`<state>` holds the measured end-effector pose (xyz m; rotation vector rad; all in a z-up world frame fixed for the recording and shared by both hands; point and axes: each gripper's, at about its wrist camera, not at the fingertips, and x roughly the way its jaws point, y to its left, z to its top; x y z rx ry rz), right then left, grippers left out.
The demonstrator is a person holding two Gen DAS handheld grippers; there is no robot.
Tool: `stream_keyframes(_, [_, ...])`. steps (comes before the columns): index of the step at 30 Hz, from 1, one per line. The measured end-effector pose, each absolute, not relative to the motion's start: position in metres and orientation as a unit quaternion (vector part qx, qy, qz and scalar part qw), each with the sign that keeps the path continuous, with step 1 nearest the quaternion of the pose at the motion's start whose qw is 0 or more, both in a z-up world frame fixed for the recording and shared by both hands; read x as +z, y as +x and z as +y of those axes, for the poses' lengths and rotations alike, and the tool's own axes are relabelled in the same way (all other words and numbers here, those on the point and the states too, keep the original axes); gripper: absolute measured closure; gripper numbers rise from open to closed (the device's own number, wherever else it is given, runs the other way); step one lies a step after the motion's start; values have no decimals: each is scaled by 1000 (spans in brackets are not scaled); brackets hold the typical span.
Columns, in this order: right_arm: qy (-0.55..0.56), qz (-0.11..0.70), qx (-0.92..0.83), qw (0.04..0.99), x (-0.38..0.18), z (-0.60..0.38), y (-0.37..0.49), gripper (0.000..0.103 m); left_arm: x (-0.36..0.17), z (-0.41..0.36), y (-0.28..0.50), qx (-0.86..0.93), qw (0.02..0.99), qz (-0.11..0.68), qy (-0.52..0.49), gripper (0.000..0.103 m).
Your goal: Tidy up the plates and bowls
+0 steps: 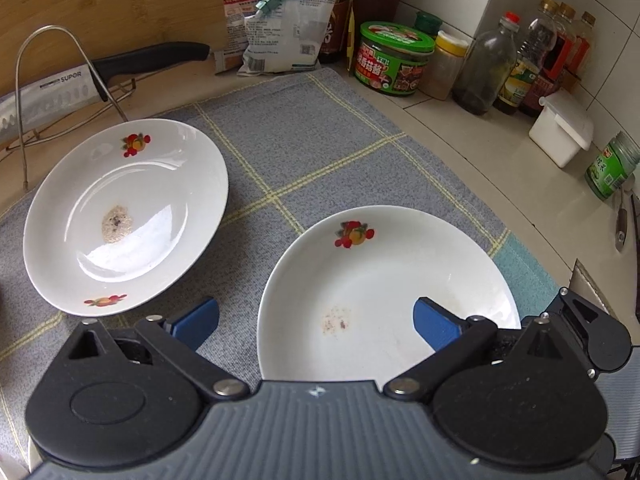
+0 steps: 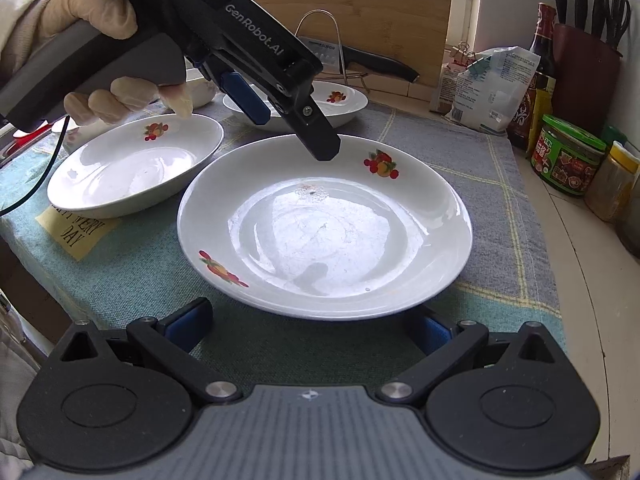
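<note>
I take the near plate [image 2: 324,228] as my landmark; it lies flat on the checked cloth [image 2: 492,184] that covers the counter [image 2: 592,280]. My right gripper [image 2: 308,330] is spread wide at the near rim of this plate, one finger on each side, and it holds nothing. My left gripper [image 2: 292,132] hangs over the far rim, its fingers apart and empty, with my gloved hand [image 2: 116,52] on the handle. To the left of the landmark a second plate [image 2: 132,164] lies just beside it, rims close. Behind it is a third plate [image 2: 344,108]. To the right, bare cloth runs to the edge, then jars [image 2: 568,160] stand near the wall.
</note>
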<state>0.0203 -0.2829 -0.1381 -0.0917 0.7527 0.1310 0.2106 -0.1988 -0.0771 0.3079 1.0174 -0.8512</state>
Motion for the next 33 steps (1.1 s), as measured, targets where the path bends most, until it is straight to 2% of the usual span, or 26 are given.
stream_keyframes(14, [-35, 365, 36, 930, -139, -283, 23, 0, -96, -218, 227, -447, 715, 512, 161, 1])
stream_keyframes(33, [-35, 365, 37, 929, -138, -285, 28, 0, -98, -227, 228, -465, 696, 519, 176, 1])
